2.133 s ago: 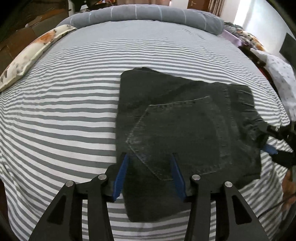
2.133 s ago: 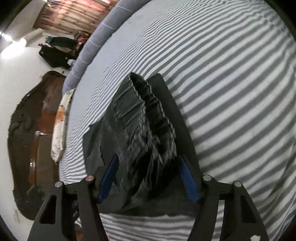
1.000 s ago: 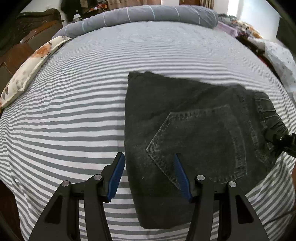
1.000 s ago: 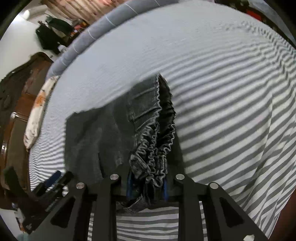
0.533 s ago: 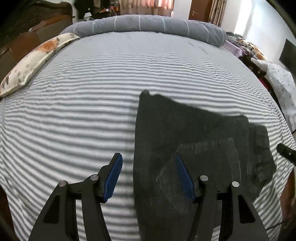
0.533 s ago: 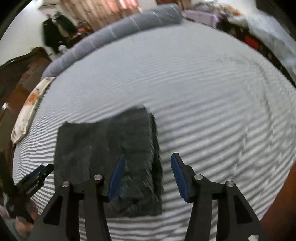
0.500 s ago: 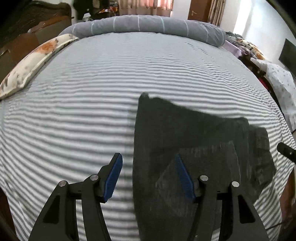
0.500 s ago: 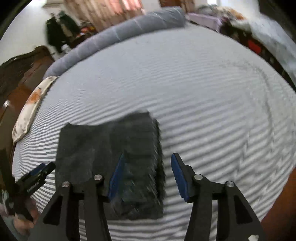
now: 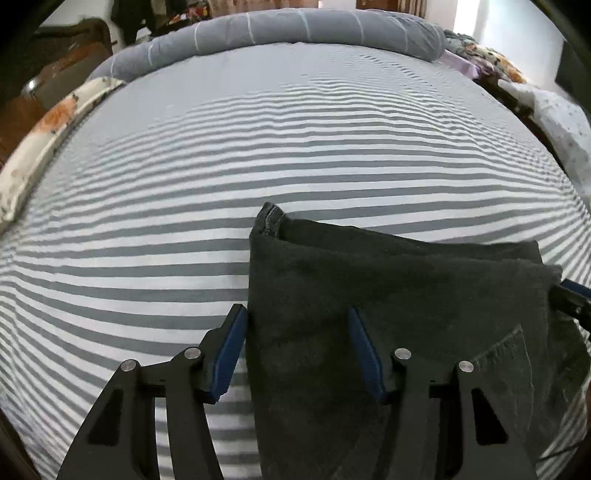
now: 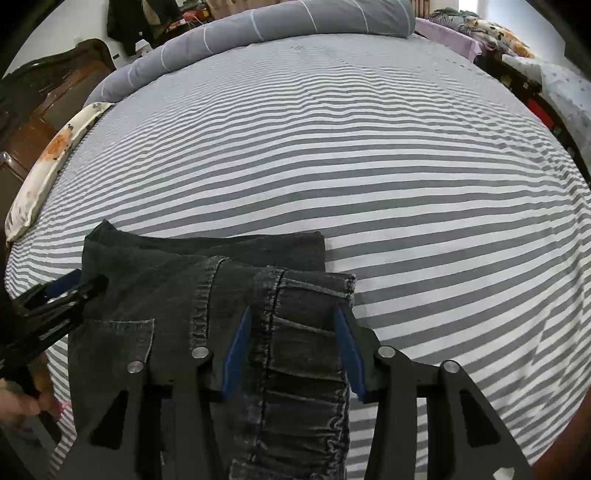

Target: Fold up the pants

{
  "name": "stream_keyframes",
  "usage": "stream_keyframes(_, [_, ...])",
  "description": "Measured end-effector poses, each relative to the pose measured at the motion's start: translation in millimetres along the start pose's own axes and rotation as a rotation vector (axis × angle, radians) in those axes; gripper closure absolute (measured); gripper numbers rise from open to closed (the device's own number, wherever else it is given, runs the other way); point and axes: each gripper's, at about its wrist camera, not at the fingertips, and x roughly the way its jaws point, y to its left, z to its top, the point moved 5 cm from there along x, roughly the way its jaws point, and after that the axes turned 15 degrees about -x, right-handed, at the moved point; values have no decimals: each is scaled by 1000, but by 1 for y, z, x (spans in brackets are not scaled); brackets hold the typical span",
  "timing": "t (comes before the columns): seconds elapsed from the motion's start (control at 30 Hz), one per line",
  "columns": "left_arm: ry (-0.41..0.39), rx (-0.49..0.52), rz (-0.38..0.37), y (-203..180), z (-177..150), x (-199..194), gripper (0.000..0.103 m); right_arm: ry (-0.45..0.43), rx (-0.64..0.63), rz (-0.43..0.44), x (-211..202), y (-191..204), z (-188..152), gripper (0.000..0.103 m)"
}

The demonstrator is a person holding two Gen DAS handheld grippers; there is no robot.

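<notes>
Bed [image 9: 295,155] covered in a grey-and-white striped sheet, mostly flat, faint ripples toward the far end. Long grey bolster [image 9: 295,27] runs along the far edge; a floral pillow [image 9: 44,136] lies along the left edge, dark wooden furniture [image 10: 40,107] beyond it. Right side of the room is cluttered — patterned bedding [image 10: 565,92] piled past the bed's right edge, dark clothes hanging at the back wall. Pants [image 9: 406,295], dark denim, lie folded into a compact block near the close edge of the bed; back pocket faces up, gathered elastic waistband [image 10: 306,350] at the block's right end, a stitched hem corner sticking up at the far left corner. Left tongs [image 9: 295,347] spread, closing slightly, straddling the block's left edge: left pad over bare sheet, right pad over denim, no grip visible. Right tongs [image 10: 291,354] spread over the waistband, fabric between the pads; can't see either pad pressing it. Each view shows the other tongs at the opposite end of the block. Wide bare sheet beyond and left of the pants — plenty of room there; little margin on the near side.
</notes>
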Motion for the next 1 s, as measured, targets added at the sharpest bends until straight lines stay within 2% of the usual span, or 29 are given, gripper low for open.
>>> stream_keyframes(0.07, [13, -32, -24, 5, 2, 3, 45, 0, 15, 28, 1, -5, -1, 50])
stream_keyframes(0.2, [33, -72, -80, 19, -3, -2, 45, -20, 118, 176, -5, -20, -12, 47])
stream_keyframes(0.33, [84, -133, -186, 43, -21, -13, 45, -26, 220, 331, -9, -40, -36, 46])
stream_keyframes(0.57, [149, -204, -331, 67, -44, -29, 45, -18, 282, 572, -2, -56, -73, 43])
stream_keyframes(0.77, [183, -210, -377, 67, -44, -28, 45, -52, 265, 690, 11, -55, -74, 42])
stream_keyframes(0.9, [194, -221, -412, 63, -43, -24, 45, -83, 284, 782, 26, -50, -58, 42])
stream_keyframes(0.97, [198, -237, -423, 62, -39, -21, 42, -103, 257, 781, 32, -43, -47, 44])
stream_keyframes(1.0, [197, -239, -429, 60, -39, -20, 37, -103, 236, 774, 33, -39, -43, 44])
